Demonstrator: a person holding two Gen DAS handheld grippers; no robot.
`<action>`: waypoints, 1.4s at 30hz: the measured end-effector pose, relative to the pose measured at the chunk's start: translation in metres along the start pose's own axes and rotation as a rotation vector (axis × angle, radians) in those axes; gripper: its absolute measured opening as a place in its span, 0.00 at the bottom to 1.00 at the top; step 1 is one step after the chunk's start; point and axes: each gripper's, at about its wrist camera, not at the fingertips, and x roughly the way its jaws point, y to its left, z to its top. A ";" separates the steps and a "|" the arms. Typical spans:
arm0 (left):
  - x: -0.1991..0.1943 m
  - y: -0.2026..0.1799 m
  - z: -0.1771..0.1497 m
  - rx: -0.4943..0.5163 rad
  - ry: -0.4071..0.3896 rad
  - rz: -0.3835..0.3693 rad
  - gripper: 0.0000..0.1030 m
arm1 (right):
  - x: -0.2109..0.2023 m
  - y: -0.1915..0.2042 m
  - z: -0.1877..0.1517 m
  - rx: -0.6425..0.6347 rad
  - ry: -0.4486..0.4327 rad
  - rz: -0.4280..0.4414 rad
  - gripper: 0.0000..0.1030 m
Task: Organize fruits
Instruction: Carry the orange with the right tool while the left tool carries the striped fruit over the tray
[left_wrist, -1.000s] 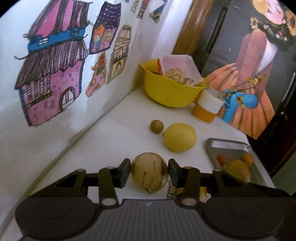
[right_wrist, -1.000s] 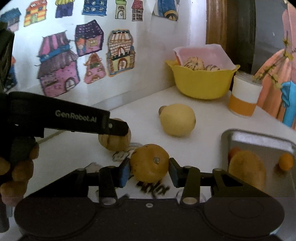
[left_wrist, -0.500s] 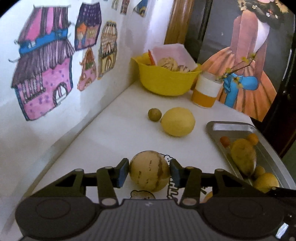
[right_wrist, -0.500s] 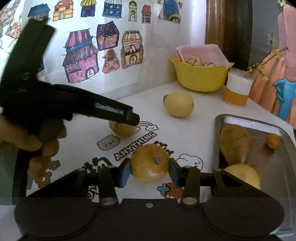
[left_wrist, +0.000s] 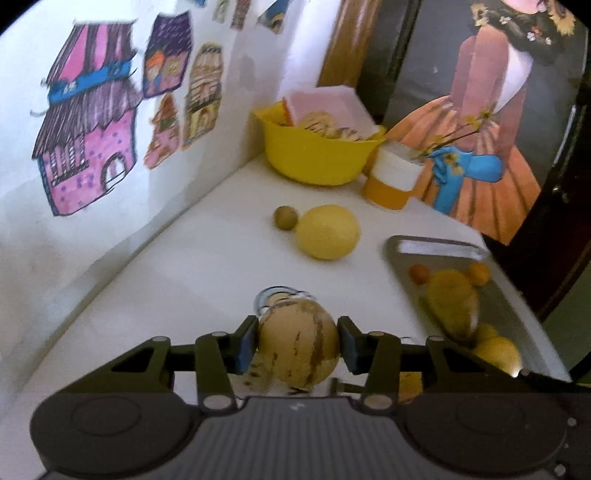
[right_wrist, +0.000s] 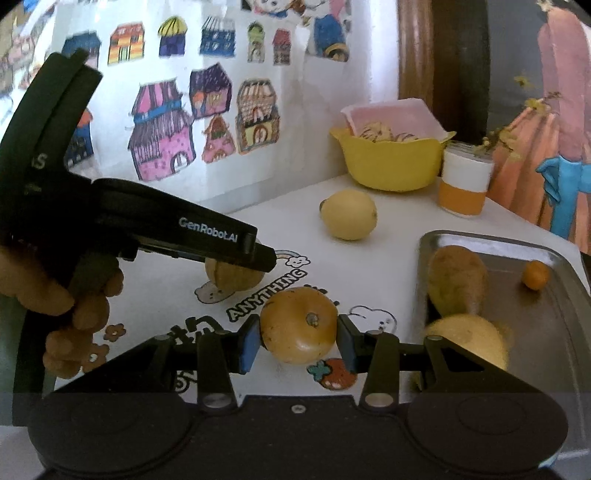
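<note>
Clamping a striped melon (left_wrist: 298, 341) between their pads, the left tongs (left_wrist: 297, 341) held it above the white tabletop (left_wrist: 192, 269). The right tongs (right_wrist: 297, 334) gripped an orange fruit (right_wrist: 298, 329) just left of the metal tray (right_wrist: 554, 317), where other fruits lay.
</note>
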 end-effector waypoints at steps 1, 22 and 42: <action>-0.003 -0.004 0.000 -0.003 -0.006 -0.011 0.48 | -0.008 -0.002 -0.001 0.013 -0.012 -0.002 0.44; -0.031 -0.118 -0.032 0.029 -0.025 -0.250 0.48 | -0.120 -0.094 -0.040 0.106 -0.056 -0.237 0.44; -0.020 -0.144 -0.070 0.079 0.056 -0.205 0.48 | -0.095 -0.127 -0.070 0.155 -0.030 -0.233 0.44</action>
